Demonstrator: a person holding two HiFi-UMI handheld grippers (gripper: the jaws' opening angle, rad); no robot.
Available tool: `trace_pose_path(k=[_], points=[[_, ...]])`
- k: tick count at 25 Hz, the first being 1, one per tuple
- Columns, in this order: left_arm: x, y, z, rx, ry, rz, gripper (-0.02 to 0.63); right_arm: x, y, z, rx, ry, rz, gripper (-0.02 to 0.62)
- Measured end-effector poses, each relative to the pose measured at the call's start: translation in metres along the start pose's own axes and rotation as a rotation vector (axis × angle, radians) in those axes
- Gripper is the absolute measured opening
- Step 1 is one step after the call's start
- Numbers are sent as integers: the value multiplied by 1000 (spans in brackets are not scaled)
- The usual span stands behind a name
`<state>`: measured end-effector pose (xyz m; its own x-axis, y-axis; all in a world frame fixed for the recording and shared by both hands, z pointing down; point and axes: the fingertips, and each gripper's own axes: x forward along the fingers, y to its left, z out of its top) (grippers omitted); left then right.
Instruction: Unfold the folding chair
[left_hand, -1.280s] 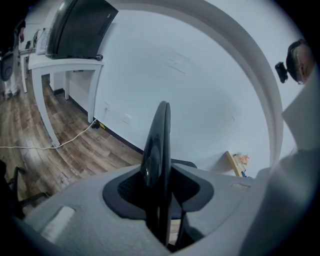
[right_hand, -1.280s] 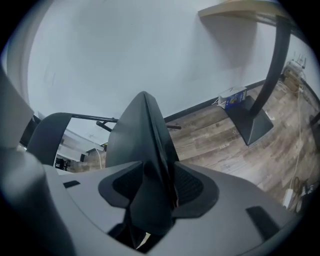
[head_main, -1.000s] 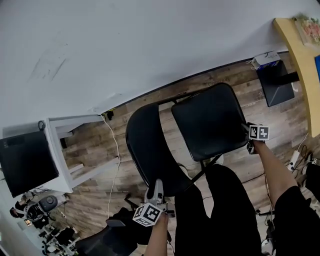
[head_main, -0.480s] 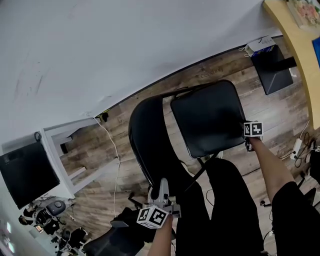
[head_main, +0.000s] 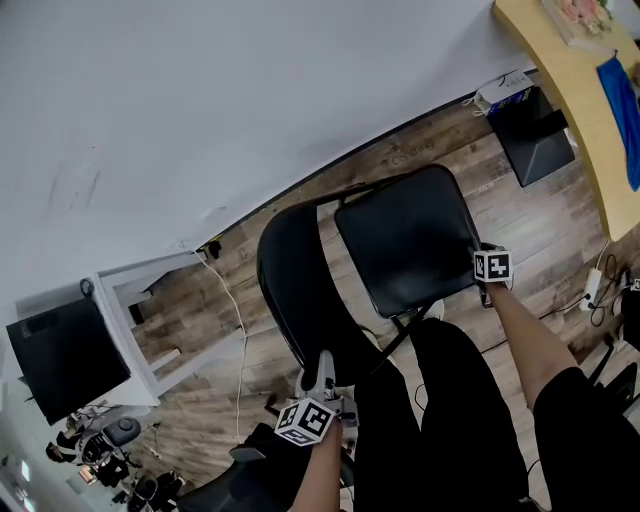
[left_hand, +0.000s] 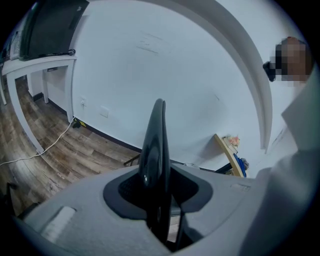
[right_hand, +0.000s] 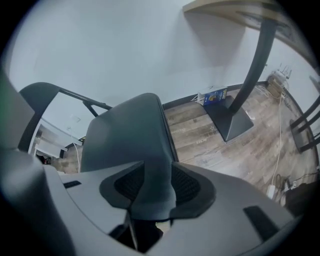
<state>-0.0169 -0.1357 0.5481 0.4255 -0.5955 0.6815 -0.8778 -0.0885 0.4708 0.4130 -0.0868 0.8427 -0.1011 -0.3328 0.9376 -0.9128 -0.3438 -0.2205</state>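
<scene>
- Head view: folding chair (head_main: 370, 270) is standing on the wood floor (head_main: 520, 225), with its seat (head_main: 405, 240) sitting nearly level.
- Left gripper (left_hand: 157, 185) is pinching the backrest (head_main: 295, 290) edge, while the right gripper (right_hand: 152, 195) jaws have just been closing onto the seat edge.
- It's looking mostly unfolded, so probably just the final flattening is remaining.

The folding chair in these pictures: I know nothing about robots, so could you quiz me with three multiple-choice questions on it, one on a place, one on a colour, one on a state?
1. Where does the right gripper grip?
A) a chair leg
B) the seat edge
C) a floor cable

2. What colour is the backrest?
A) red
B) white
C) black

3. How do the jaws of the left gripper stand?
A) wide apart, nothing between
B) clamped on the backrest
C) holding a cloth

Answers:
1. B: the seat edge sits between its jaws, which have just been closing.
2. C: it looks black in the head view.
3. B: both pads press the backrest's thin edge, though the jaws just eased open slightly.
</scene>
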Motion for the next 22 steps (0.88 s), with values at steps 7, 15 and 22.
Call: trace_pose_path(k=[7,15,22], points=[[-20,-8,14,43,-66,25,250,-81,35,-22,-57,-1,93,166],[-73,-50,64,148,-201,-74,256,-235,79,-53,-82,-116,187,166],[-196,-148,48,243,-195,-454,242,-399,156,-73,-152,-312,255,166]])
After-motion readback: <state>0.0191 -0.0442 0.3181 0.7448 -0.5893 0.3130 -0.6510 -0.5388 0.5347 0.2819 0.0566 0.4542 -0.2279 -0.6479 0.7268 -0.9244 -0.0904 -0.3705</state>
